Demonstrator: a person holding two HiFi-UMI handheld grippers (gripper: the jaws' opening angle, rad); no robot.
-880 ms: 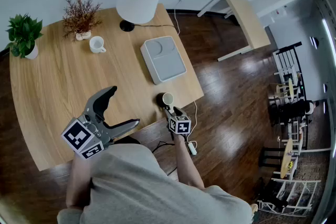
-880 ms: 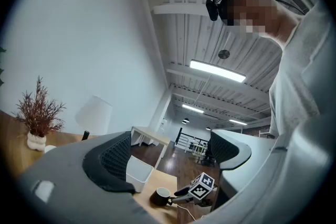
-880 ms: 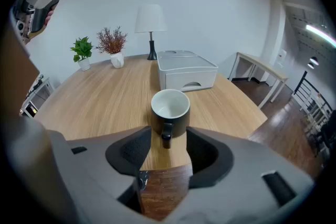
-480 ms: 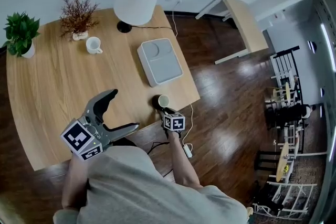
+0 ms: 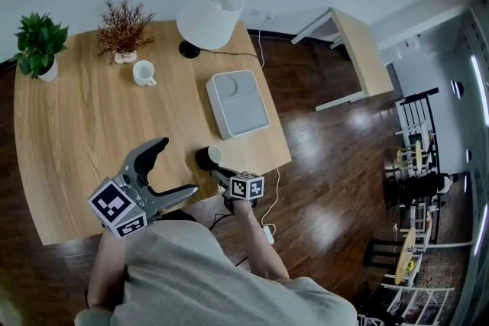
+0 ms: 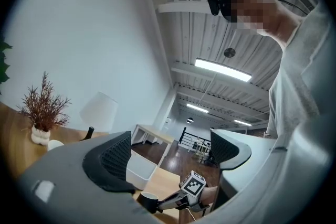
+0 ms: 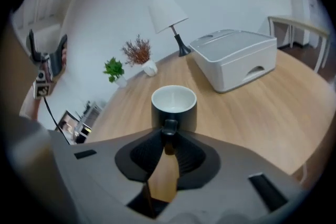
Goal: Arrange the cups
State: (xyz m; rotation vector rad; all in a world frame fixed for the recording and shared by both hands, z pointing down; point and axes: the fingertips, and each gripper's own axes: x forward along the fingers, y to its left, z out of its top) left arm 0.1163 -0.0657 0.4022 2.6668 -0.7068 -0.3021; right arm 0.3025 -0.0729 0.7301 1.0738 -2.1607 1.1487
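Note:
A black cup (image 5: pixel 208 157) with a white inside stands upright near the table's front edge. My right gripper (image 5: pixel 219 169) is shut on its handle, and the right gripper view shows the pads pinching the handle below the cup (image 7: pixel 174 107). A white cup (image 5: pixel 143 72) sits far back by the dried plant. My left gripper (image 5: pixel 174 169) hovers over the table's front, jaws wide open and empty. In the left gripper view the black cup (image 6: pixel 148 201) shows low between those jaws, well beyond them.
A grey box (image 5: pixel 238 103) lies on the wooden table (image 5: pixel 84 133) just behind the black cup. A white lamp (image 5: pixel 210 14), a dried plant (image 5: pixel 122 30) and a green plant (image 5: pixel 40 44) line the back edge. The table's right edge drops to dark floor.
My right gripper has carried the black cup leftward along the front of the table, from below the box's right corner to past its left corner. The left gripper has barely moved.

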